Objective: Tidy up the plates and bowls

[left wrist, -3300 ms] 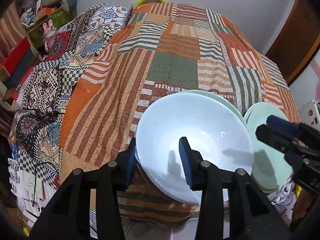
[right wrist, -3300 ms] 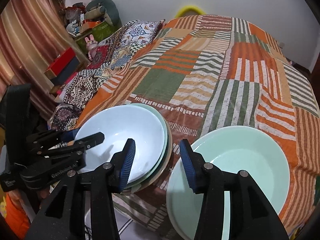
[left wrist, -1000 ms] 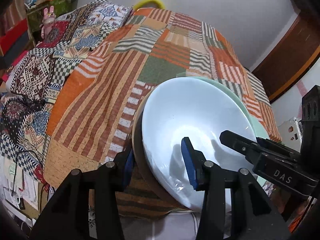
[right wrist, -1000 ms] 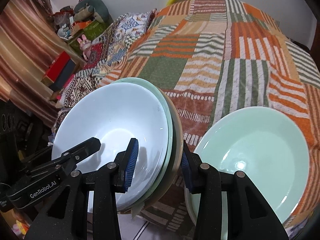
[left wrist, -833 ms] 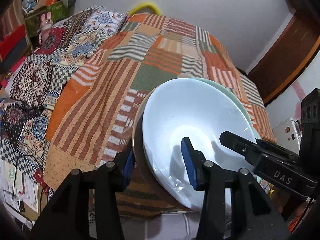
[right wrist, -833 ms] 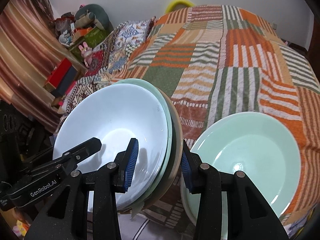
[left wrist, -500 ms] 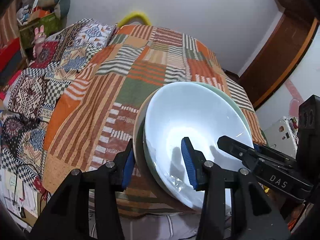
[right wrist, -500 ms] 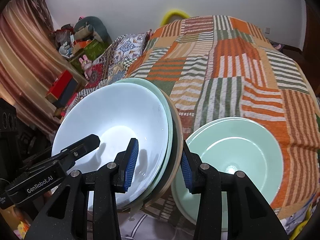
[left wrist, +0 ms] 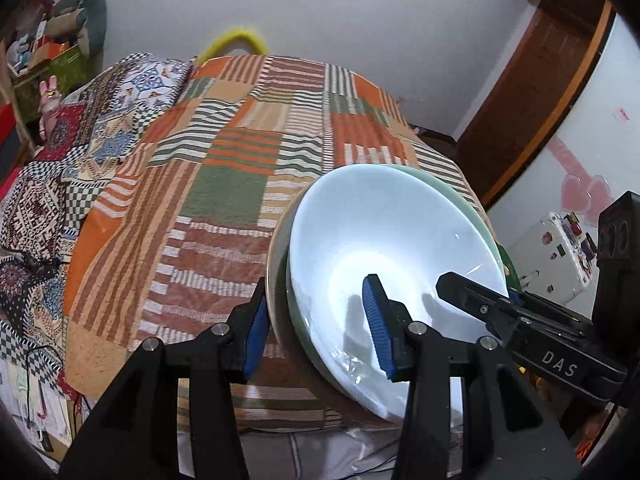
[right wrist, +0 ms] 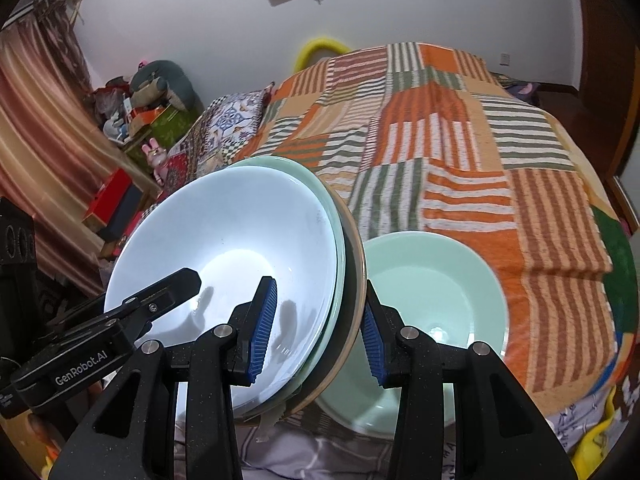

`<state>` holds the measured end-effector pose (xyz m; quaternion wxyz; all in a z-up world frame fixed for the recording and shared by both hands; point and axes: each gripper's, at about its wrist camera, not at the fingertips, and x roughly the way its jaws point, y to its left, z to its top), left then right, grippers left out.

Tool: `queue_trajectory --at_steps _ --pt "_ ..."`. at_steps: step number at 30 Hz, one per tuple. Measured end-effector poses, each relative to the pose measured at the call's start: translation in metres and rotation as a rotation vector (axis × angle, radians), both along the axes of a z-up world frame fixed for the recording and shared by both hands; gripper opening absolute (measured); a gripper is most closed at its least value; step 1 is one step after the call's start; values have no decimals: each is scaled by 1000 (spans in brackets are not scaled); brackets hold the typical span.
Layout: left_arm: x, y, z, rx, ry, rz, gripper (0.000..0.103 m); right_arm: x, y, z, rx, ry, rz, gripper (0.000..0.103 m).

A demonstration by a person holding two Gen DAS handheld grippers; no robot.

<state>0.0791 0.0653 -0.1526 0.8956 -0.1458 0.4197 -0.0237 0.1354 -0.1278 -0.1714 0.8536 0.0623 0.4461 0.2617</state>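
With its jaws clamped across the near rim, the left gripper holds the stacked bowls tilted above the patchwork bedspread; the right gripper pinches the opposite rim. A green bowl lies on the bedspread just beside.

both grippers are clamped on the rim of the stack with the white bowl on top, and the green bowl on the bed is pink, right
Not quite. The bowl left on the bed is pale green, not pink, as the right wrist view shows. Both the left gripper and right gripper do clamp the stack topped by the white bowl.
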Motion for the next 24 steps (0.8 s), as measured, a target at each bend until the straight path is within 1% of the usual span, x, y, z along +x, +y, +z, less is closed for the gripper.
queue_trajectory --at_steps 5,11,24 --pt "6 -17 -3 1 8 -34 45 0 -18 0 -1 0 -35 37" --pt "15 -36 -11 6 37 -72 45 0 -35 -2 -1 5 -74 37" --pt "35 -63 -34 13 100 -124 45 5 -62 -20 3 57 -127 37"
